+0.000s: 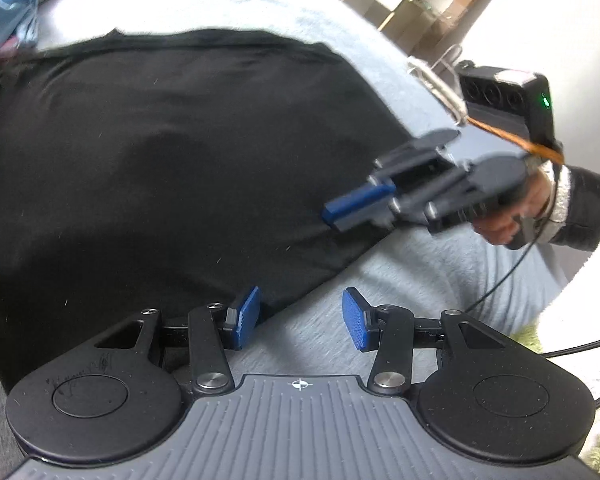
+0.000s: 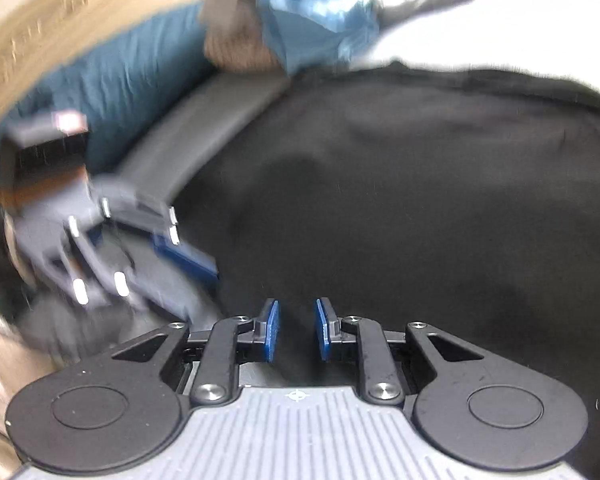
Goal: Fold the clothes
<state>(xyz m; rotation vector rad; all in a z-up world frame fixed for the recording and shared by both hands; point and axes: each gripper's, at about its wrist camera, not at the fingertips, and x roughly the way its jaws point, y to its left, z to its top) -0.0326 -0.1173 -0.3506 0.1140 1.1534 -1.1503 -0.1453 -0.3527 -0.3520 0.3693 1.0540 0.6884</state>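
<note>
Garment [image 1: 160,168], black, spread flat on pale blanket [image 1: 400,280]. Left gripper [image 1: 300,316] at 6 o'clock, jaws spread wide; right gripper [image 2: 297,330] jaws narrowly parted, pinching nothing.

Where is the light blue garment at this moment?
The light blue garment lies crumpled at the top of the right wrist view, just beyond the black garment's far edge.

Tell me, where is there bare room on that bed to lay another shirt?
Bare grey blanket lies between the black garment and the right tongs, and beyond the garment's far edge. The corner holding the blue clothes pile is crowded.
</note>
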